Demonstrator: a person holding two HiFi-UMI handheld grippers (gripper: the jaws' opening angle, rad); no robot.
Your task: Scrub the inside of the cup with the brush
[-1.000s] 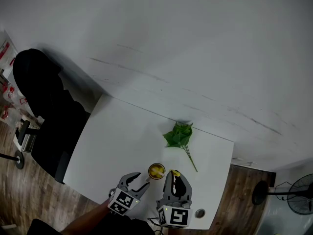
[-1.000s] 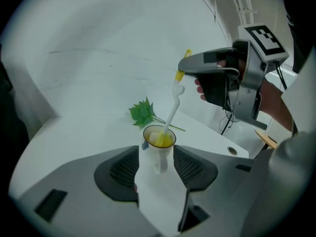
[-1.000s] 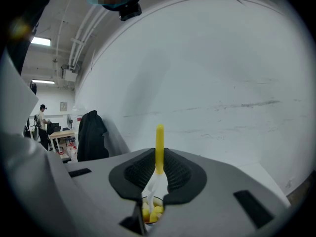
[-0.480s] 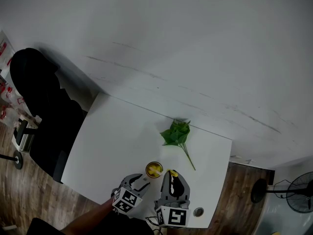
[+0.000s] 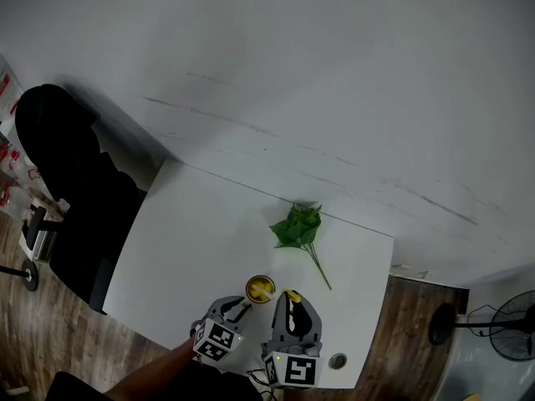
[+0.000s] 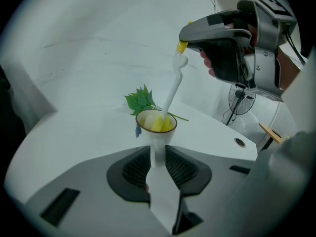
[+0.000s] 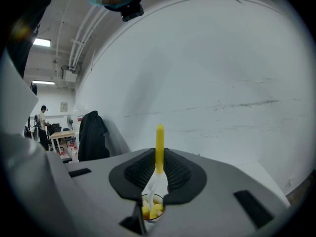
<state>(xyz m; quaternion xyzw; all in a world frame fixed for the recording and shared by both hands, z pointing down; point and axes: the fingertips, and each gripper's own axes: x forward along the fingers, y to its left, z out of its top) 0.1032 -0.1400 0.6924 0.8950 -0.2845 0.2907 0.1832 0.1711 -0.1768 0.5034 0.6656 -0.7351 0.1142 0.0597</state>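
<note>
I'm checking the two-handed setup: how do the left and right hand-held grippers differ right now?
The left hand-held gripper clamps the cup by its handle, its jaws having just been closing onto it; the right hand-held gripper clamps the brush by its stem. The left sits low beside the cup; the right hangs higher, above it. Shared: both are shut on something, and the brush head is inside the cup.
</note>
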